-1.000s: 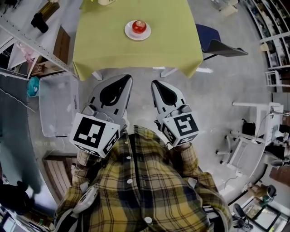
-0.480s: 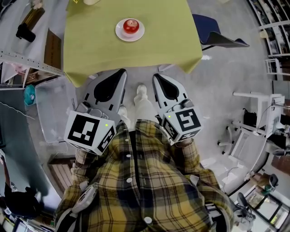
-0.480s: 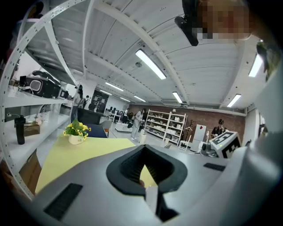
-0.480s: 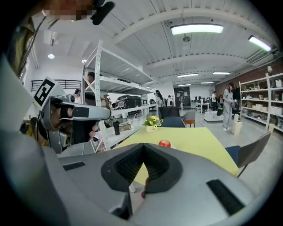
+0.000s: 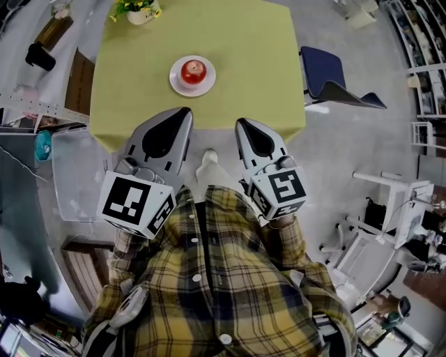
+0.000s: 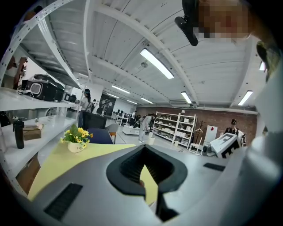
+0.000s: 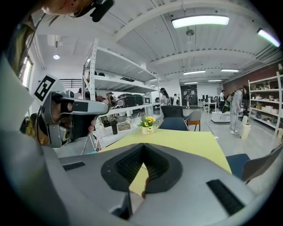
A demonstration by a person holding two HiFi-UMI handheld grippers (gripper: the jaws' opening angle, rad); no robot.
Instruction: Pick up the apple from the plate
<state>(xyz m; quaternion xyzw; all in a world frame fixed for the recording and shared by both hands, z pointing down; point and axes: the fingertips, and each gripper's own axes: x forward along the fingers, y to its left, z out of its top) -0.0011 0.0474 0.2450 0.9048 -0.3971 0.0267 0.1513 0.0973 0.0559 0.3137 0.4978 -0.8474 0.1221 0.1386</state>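
The apple (image 5: pixel 193 70) sits in the middle of a white plate (image 5: pixel 178 85) on the desk (image 5: pixel 258 56), which is covered by a yellow-green cloth. The plate lies left of the desk's middle, toward its near edge. The 2 tongs are held side by side in front of a person in a plaid shirt (image 5: pixel 223 279), both pointing at the desk, with their tips at its near edge in the head view. The left tongs (image 5: pixel 184 113) are clenched, jaws meeting at the tips with nothing gripped. The right tongs (image 5: pixel 241 124) are clenched the same way and also empty. The apple lies beyond the left tongs' tip, slightly to its right, and apart from both tongs. A pot of yellow flowers (image 5: pixel 139 10) stands at the desk's far left corner. A blue chair (image 5: pixel 324 70) stands just right of the desk.
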